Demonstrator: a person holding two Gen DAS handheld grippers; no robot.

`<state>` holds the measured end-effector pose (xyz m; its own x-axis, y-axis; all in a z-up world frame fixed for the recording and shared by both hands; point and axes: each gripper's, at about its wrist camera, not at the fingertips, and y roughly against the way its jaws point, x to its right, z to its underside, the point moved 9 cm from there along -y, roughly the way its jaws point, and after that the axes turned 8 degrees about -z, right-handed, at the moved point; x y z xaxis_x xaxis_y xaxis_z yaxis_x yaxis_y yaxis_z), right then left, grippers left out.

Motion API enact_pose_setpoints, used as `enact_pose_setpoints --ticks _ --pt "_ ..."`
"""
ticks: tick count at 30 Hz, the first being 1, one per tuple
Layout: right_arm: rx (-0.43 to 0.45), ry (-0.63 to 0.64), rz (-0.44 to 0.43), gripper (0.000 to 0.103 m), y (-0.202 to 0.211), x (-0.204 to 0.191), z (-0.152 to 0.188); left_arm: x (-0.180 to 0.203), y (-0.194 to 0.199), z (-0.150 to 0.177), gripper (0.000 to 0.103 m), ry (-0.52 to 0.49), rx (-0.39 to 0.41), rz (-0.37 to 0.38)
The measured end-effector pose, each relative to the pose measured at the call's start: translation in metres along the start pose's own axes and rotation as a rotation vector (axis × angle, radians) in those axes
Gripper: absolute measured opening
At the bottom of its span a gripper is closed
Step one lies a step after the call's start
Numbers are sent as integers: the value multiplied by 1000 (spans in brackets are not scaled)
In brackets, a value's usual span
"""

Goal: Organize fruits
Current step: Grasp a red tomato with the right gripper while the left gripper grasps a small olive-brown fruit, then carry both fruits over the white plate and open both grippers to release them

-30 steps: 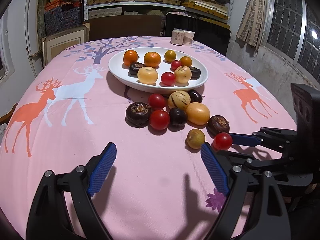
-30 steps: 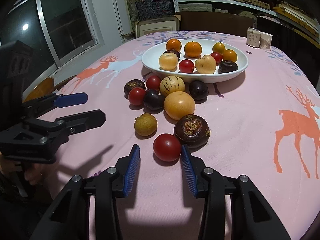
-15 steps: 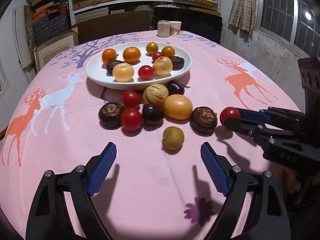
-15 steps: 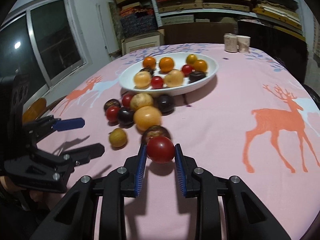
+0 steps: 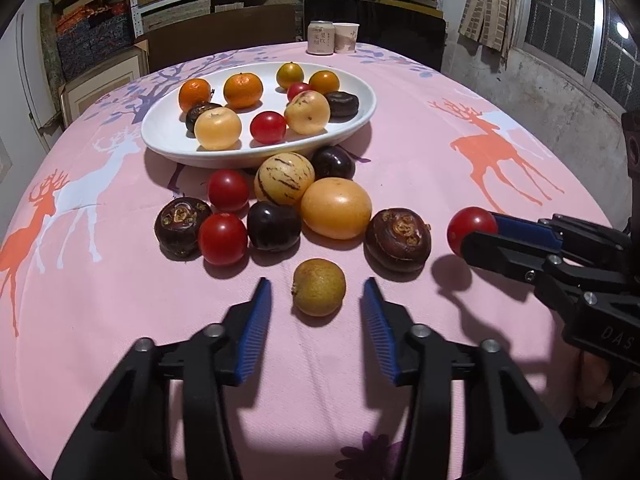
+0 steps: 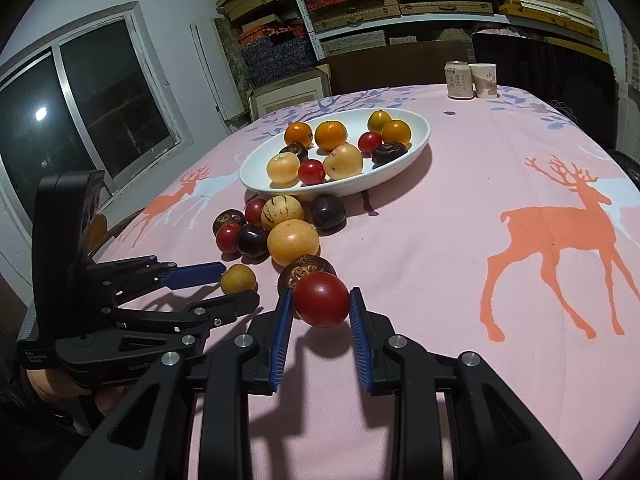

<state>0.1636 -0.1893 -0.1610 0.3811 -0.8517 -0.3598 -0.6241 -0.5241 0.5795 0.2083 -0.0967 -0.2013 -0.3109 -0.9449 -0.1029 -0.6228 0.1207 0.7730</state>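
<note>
My right gripper (image 6: 320,306) is shut on a red tomato (image 6: 321,299) and holds it above the pink cloth; it also shows in the left wrist view (image 5: 471,229). My left gripper (image 5: 316,304) is open, its blue pads either side of a small brown-yellow fruit (image 5: 319,287) that lies on the cloth; that fruit also shows in the right wrist view (image 6: 238,279). A white oval plate (image 5: 168,136) farther back holds oranges, yellow fruits, tomatoes and dark fruits. Loose fruits lie in front of it.
Loose on the cloth: a large orange-yellow fruit (image 5: 336,208), a striped melon (image 5: 284,179), dark plums (image 5: 273,226), brown mangosteens (image 5: 398,234), red tomatoes (image 5: 222,238). A can (image 5: 321,37) and paper cup (image 5: 346,37) stand at the table's far edge. Shelves and a window lie beyond.
My right gripper closed on the red tomato and lifted it off the cloth. My left gripper moved forward around the small brown-yellow fruit and narrowed.
</note>
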Motion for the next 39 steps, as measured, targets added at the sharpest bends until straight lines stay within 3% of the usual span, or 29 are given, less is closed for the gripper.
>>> enact_pose_setpoints --ticks 3,21,28,33,39 --pt "6 3 -2 29 1 -1 -1 3 0 0 26 -11 4 11" --pt "5 -10 2 29 0 3 0 -13 22 0 26 46 69 37" --pt "-24 -24 5 29 -3 4 -3 -26 36 -19 26 64 100 49" --pt "0 -1 6 29 4 4 -44 -37 40 -61 26 58 130 65" --pt "38 12 -6 29 2 11 -127 -41 14 -119 26 48 132 66"
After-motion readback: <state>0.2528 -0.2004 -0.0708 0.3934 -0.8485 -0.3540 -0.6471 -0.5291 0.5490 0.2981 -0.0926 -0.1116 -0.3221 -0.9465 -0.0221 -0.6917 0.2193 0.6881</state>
